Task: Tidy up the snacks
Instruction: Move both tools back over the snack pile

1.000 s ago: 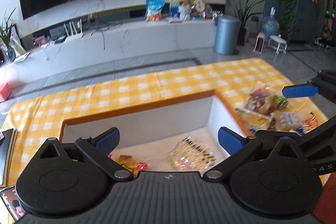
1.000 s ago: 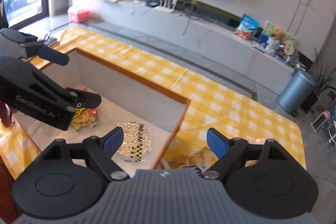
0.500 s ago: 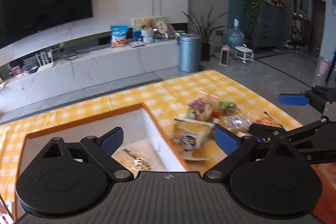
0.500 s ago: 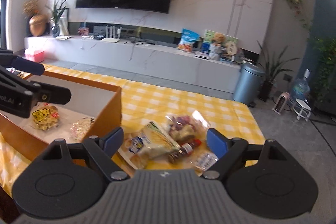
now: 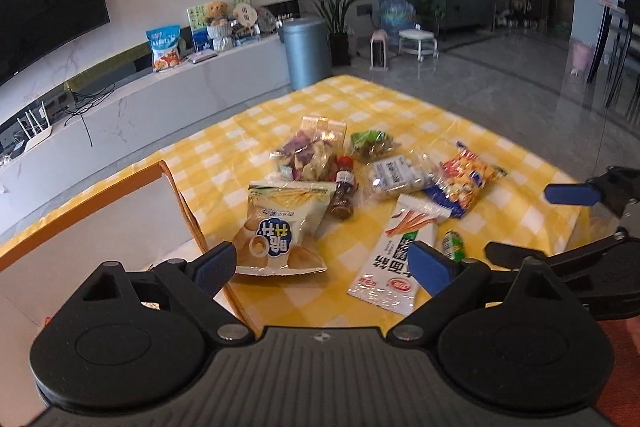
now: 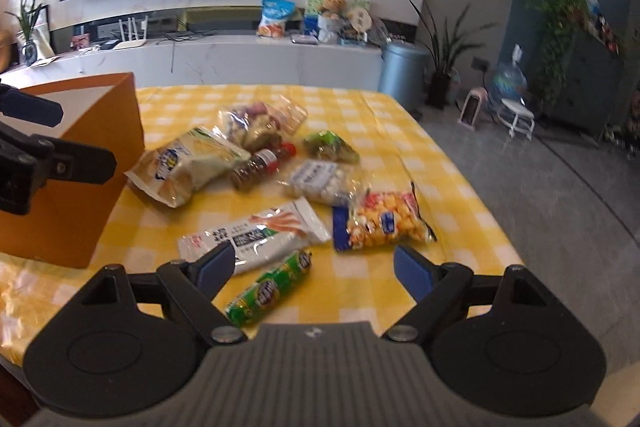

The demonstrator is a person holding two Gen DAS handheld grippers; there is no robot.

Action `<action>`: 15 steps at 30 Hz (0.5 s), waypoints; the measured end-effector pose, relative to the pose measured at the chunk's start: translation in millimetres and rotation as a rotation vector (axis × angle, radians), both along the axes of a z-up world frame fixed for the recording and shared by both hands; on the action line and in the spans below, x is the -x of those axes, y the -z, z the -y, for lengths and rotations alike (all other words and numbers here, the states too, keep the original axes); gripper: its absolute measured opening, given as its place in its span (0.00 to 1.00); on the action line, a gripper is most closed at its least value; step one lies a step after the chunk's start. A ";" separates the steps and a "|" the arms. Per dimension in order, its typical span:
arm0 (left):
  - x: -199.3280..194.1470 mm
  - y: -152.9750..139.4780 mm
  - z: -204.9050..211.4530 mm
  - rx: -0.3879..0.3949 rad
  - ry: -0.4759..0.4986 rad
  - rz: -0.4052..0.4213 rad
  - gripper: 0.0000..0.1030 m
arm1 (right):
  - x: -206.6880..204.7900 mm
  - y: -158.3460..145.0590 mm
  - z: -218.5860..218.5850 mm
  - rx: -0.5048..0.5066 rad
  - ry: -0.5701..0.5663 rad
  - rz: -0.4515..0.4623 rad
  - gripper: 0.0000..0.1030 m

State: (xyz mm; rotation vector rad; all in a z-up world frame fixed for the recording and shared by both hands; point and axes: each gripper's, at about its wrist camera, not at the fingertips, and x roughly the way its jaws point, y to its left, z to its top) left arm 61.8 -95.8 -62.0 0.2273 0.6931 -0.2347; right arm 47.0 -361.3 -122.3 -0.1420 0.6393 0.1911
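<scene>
Several snack packs lie on the yellow checked tablecloth. A cream bag with blue print lies beside the orange box. A long white packet, a green roll, an orange-blue puffs bag, a clear white-candy bag, a spice bottle, a purple-chip bag and a green pack lie around. My left gripper is open and empty above the cream bag and white packet. My right gripper is open and empty above the green roll.
The orange box with white inside stands at the table's left. The table's right edge drops to a grey floor. A TV console, a metal bin and plants stand beyond.
Both grippers swung right, away from the box's inside, to face the snack pile on the tablecloth. Both stayed open and empty.
</scene>
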 end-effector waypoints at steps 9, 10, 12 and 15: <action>-67.2 -7.4 -11.9 -0.024 0.005 -0.198 1.00 | -35.8 10.1 -2.8 -0.056 0.043 -0.093 0.82; -75.0 -8.1 -12.2 -0.022 0.011 -0.225 1.00 | -41.7 11.6 -4.1 -0.072 0.047 -0.111 0.82; -89.2 -8.7 -11.6 -0.018 0.024 -0.266 1.00 | -50.2 13.5 -6.7 -0.098 0.044 -0.132 0.82; -110.2 -4.5 -5.2 -0.037 0.026 -0.327 1.00 | -59.9 17.1 -11.8 -0.101 0.037 -0.153 0.82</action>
